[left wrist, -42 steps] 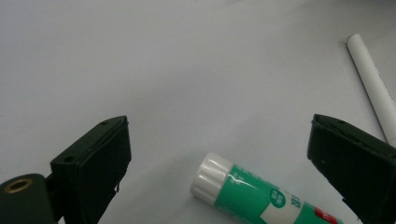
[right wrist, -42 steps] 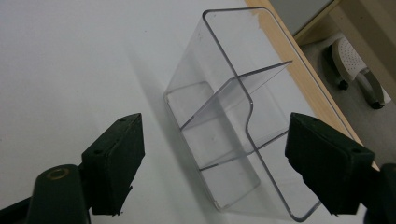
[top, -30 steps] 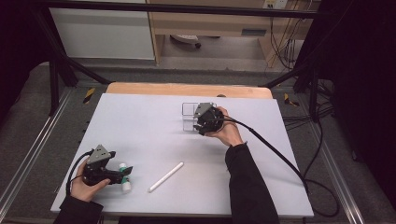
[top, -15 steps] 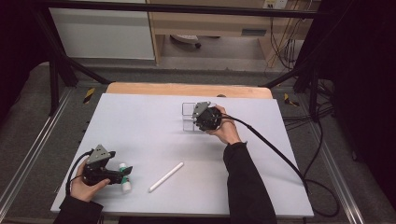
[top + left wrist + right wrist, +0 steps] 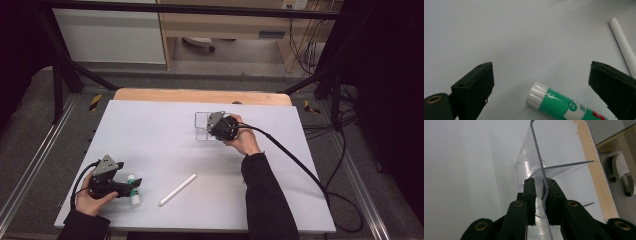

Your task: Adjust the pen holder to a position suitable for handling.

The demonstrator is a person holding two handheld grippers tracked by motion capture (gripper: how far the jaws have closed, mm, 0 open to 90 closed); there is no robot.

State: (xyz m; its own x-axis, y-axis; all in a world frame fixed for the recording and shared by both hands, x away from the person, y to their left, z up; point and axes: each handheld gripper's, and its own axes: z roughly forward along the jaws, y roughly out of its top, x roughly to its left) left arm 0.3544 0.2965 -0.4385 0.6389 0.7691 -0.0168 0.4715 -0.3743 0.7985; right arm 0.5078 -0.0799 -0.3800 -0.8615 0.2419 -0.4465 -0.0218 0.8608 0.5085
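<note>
A clear plastic divided box [image 5: 201, 122] stands at the middle back of the white table [image 5: 150, 135]. My right gripper [image 5: 210, 129] reaches it from the right. In the right gripper view its jaws have just been closing, and the right gripper [image 5: 540, 181] pinches an upright wall of the clear box [image 5: 554, 147]. Near the front left corner, my left gripper [image 5: 134, 189] stands open. A green and white glue stick [image 5: 559, 105] lies flat between the jaws of this left gripper [image 5: 541, 66], touching neither. The glue stick [image 5: 134, 200] points away from the person.
A white rod [image 5: 177, 189] lies slanted on the table right of the glue stick; the rod [image 5: 622, 47] also passes the far jaw. A wooden strip [image 5: 200, 96] edges the table's back. A black cable [image 5: 300, 165] trails right from the right gripper.
</note>
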